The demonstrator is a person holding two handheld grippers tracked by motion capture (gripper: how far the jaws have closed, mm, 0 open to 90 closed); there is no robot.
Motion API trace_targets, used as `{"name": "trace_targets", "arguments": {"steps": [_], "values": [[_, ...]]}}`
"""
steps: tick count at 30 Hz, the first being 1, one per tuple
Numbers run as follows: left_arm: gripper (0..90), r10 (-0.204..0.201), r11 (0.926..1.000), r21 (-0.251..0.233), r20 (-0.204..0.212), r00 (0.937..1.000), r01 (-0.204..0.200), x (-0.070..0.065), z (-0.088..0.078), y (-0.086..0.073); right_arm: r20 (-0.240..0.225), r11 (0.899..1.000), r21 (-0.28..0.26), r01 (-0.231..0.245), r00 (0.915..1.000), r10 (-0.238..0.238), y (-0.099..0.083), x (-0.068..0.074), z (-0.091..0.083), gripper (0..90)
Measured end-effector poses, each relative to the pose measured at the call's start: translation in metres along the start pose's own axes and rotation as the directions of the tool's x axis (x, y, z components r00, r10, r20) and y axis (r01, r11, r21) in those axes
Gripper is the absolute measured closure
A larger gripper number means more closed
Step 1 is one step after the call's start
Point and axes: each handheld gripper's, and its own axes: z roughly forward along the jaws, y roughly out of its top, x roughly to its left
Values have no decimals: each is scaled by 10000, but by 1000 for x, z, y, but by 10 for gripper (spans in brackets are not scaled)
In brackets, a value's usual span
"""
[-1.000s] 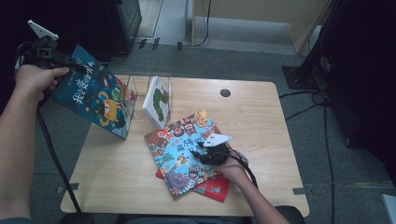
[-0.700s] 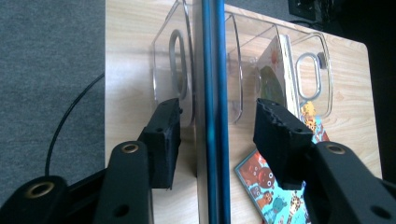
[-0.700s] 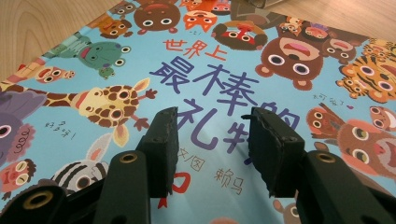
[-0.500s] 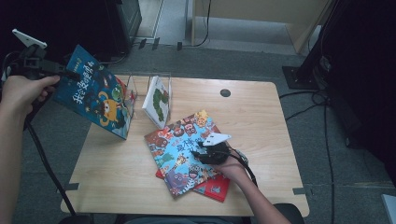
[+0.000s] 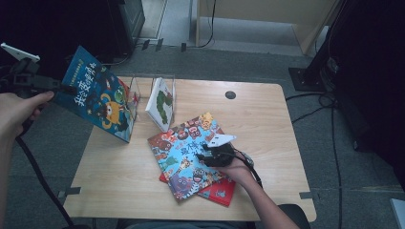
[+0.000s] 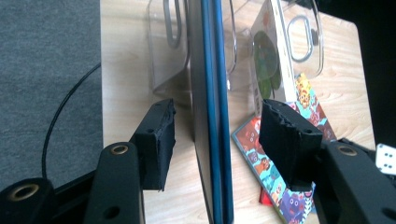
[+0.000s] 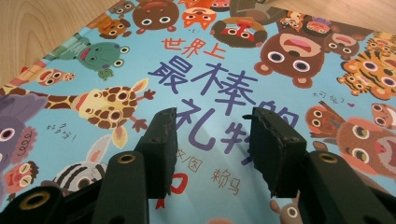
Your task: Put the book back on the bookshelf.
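left hand-held gripper (image 6: pixel 215 140) has just been opening its jaws, and the dark blue picture book (image 5: pixel 98 100) sits edge-on between the pads with a gap on both sides, so it's let go. compared with a second ago that hand has slid out toward the table's left edge. the book now leans at the left end of the clear book rack (image 5: pixel 143 93), next to the white caterpillar book (image 5: pixel 161 102), so i'd guess that one's shelved. right hand-held gripper (image 7: pixel 210 149) hasn't budged, jaws wide and empty over the light blue animal book (image 7: pixel 210 70), which lies flat on the table (image 5: pixel 267 114) atop a red book (image 5: pixel 220 191), probably next.
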Motion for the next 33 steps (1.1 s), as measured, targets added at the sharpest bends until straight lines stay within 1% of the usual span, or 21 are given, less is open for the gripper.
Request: {"name": "trace_targets", "arguments": {"steps": [2,7,9,11,12,13,14,16,18,21,23,25,27,28,29,33], "values": [[457,-30,10000,-12,0,10000,30,-1,-1,-7,-44,10000,26,-53,10000,53,1,-1,0,522],[451,174,9997,-174,-105,9998,-176,-5,-5,-24,-128,9999,97,-142,9998,143,3,-2,1,524],[450,154,9994,-304,-220,9996,-160,-7,-7,-32,-133,9999,81,-147,9998,148,4,-3,1,525],[450,168,9987,-469,-451,9988,-189,-8,-9,-40,-176,9998,100,-178,9997,179,5,-3,1,526],[458,160,9984,-537,-460,9988,-185,-8,-10,-44,-192,9998,81,-180,9997,181,6,-4,1,526],[459,126,9984,-550,-360,9993,-146,-8,-10,-48,-195,9998,81,-172,9997,174,6,-4,1,526],[459,117,9984,-557,-353,9993,-137,-8,-10,-53,-177,9997,65,-227,9996,228,6,-5,0,527],[455,179,9988,-459,-335,9993,-194,-9,-6,-64,-150,9997,46,-246,9996,246,6,-6,-1,528],[452,197,9988,-436,-187,9996,-205,-9,-1,-75,-128,9995,60,-302,9995,303,6,-7,-1,528],[450,244,9990,-365,-57,9997,-245,-10,5,-88,-93,9992,95,-384,9992,385,6,-9,-2,529],[448,268,9986,-458,53,9996,-265,-11,8,-97,-74,9992,141,-371,9993,372,5,-10,-3,528],[448,317,9983,-496,151,9994,-310,-13,10,-102,-31,9991,147,-395,9992,396,5,-10,-3,528],[448,433,9979,-491,117,9990,-427,-16,13,-108,-27,9991,119,-410,9992,410,5,-11,-4,528],[448,437,9978,-511,240,9988,-424,-17,14,-110,-6,9991,112,-412,9992,412,4,-12,-5,529],[448,506,9966,-660,231,9984,-490,-20,16,-115,11,9989,110,-457,9990,456,4,-12,-5,529],[441,827,9949,-591,79,9965,-821,-30,24,-126,87,9987,30,-513,9986,513,3,-15,-8,530]]}}
